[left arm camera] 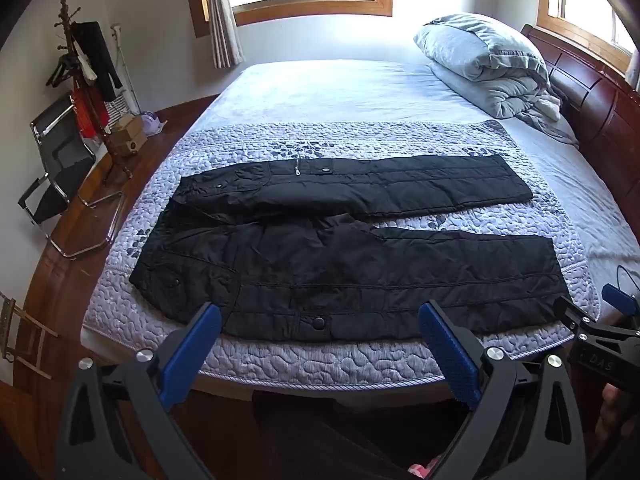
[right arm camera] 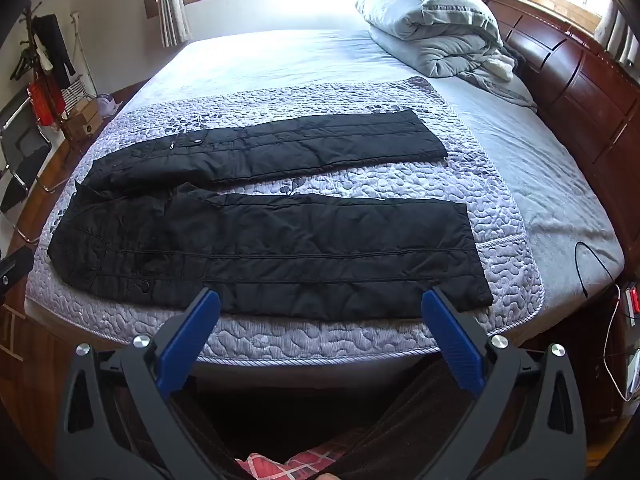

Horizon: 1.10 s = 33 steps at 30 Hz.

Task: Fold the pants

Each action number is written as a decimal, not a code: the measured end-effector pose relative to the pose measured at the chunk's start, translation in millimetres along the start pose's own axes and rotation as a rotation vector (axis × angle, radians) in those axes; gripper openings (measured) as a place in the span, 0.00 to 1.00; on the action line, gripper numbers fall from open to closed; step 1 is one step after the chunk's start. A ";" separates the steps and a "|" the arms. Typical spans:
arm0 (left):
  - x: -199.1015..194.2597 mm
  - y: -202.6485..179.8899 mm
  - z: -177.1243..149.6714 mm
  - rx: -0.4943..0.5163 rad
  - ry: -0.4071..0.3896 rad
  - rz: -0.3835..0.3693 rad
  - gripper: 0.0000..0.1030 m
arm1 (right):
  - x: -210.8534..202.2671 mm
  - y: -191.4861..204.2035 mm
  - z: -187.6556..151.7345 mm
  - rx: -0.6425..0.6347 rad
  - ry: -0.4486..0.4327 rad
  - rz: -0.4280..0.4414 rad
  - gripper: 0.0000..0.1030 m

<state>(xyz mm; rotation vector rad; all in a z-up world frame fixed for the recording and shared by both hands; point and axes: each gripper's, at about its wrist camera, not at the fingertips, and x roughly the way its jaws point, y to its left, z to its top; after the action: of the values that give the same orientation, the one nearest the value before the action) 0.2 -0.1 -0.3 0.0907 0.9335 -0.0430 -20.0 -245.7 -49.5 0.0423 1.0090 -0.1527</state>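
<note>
Pants (left arm camera: 348,264) lie flat on the quilted mat (left arm camera: 360,360) across the foot half of the bed (left arm camera: 340,84); black, padded, two legs spread apart with a strip of mat showing between them; waistband toward the bed's left edge, hems toward the right; near leg runs just inside the mat's near edge, far leg angles away toward the middle of the bed.

Left gripper (left arm camera: 320,344) hangs off the near edge over the waist end, jaws wide apart, holding nothing; right gripper (right arm camera: 320,328) likewise off the near edge by the near leg's hem end, jaws wide apart, empty; neither touches fabric, as far as I can tell.

Risks, my read:
- quilted fabric looks thick and slippery; a shallow pinch may catch only the top layer, so the leg peels open instead of folding over;
- waist end is rumpled and partly overlapped by the far leg's top; lifting there could drag the far leg along and skew the fold;
- near leg sits close to the bed's near edge; a pull toward the person could slide it off the mat;
- uneven lift between the two grippers would twist the leg, hems end up misaligned;
- black cable (right arm camera: 592,268) near the bed's right near corner; could snag the right gripper if it swings wide.
</note>
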 end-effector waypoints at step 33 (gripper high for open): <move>2.5 4.9 -4.3 -0.008 0.001 -0.004 0.97 | 1.2 -0.3 -1.5 0.001 0.005 0.003 0.98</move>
<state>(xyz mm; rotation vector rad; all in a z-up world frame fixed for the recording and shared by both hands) -1.4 5.3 -4.6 0.0816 0.9351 -0.0424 -20.6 -245.9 -51.3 0.0455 1.0135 -0.1502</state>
